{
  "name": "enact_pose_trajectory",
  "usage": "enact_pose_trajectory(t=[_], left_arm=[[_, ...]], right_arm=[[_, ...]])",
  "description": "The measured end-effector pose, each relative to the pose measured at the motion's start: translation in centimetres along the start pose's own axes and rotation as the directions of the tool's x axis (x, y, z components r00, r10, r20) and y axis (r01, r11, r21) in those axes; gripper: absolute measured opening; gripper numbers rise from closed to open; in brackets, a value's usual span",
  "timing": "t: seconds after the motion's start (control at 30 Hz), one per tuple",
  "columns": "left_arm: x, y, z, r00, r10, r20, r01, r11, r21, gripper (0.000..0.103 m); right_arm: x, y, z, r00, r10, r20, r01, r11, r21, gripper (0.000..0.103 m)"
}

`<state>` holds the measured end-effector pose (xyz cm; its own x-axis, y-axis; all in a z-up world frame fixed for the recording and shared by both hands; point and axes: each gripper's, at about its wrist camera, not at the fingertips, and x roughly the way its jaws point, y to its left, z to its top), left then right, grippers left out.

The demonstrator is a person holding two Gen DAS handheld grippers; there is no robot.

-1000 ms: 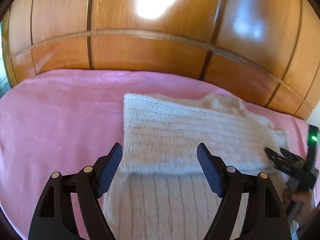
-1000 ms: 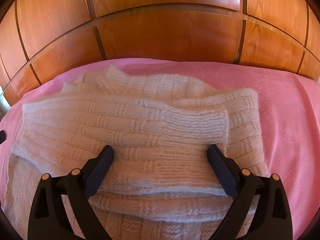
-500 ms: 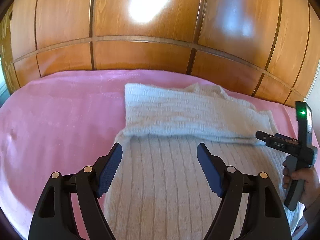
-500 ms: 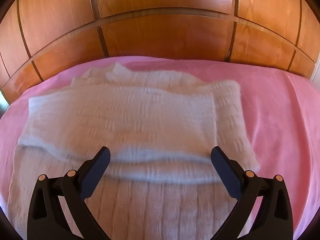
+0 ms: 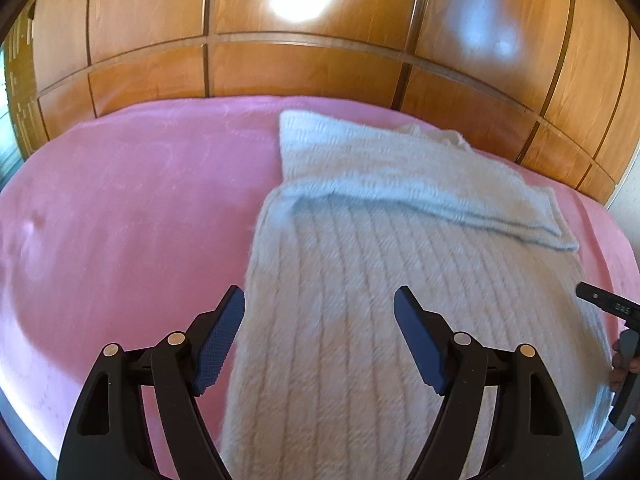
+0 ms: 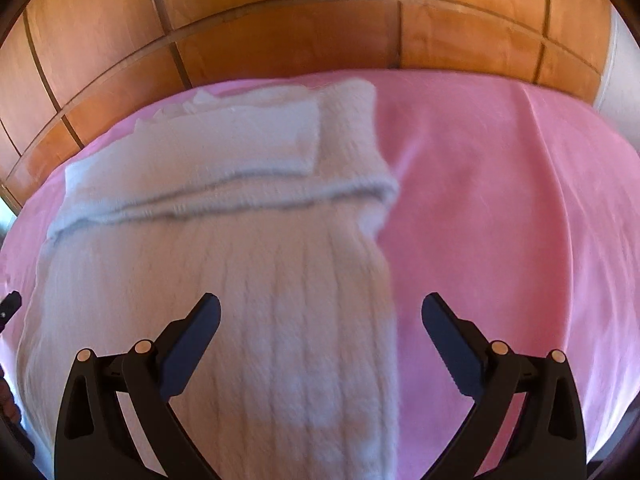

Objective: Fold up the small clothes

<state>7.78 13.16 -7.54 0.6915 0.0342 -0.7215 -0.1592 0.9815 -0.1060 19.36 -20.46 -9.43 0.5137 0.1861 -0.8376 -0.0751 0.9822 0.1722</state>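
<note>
Garment: we see the cream ribbed knit sweater (image 5: 400,280) lying flat on the pink bedspread (image 5: 120,220) of the bed, its far part already folded across as a band, the long body running toward us.
Left tongs: our left tongs (image 5: 319,336) hang wide and empty over the sweater's left edge, one pad above pink cloth, the other above knit.
Right tongs: our right tongs (image 6: 321,340) are also wide and empty, straddling the sweater's right edge.
Backdrop: glossy wooden panelled wall (image 5: 320,60) behind the bed.
Risk: we judge that if the tongs pinch only the top layer, or the bedspread along with it, the next fold will drag crooked; uneven lifting between the two sides could skew the band and slide it open, since loose knit stretches.
Change: a second ago both tongs sat close over the folded band; now we have drawn back toward the near body, each spread out to its own side edge, and the band lies well ahead. The left opening is unchanged.
</note>
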Motion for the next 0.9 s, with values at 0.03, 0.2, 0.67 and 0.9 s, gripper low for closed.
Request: enact_pose_trajectory(t=[0.03,0.2,0.67,0.9], left_arm=[[-0.1,0.4,-0.3,1.000,0.004,-0.005,-0.004,1.000,-0.002,0.076],[-1.1,3.2,-2.3,0.997,-0.047,-0.069,0.044,0.998,-0.046,0.076],[-5.1,3.9,-9.8,0.925,-0.275,-0.261,0.266,0.961,-0.070,0.017],[-6.7,3.9,-6.5,0.890,-0.419,-0.179,0.406,0.908,-0.107,0.011]], right_arm=[[-0.3,-0.3,-0.5,1.000,0.003,-0.006,-0.003,1.000,0.003,0.101],[-2.1,-1.9,-3.8,0.994,0.099,-0.045,-0.097,0.994,0.050,0.100],[-6.6,-0.6,-11.0,0.944,0.260,-0.204,-0.265,0.964,0.002,0.037],[-8.3,0.2,-7.4,0.908,0.400,-0.124,-0.400,0.916,0.026,0.010]])
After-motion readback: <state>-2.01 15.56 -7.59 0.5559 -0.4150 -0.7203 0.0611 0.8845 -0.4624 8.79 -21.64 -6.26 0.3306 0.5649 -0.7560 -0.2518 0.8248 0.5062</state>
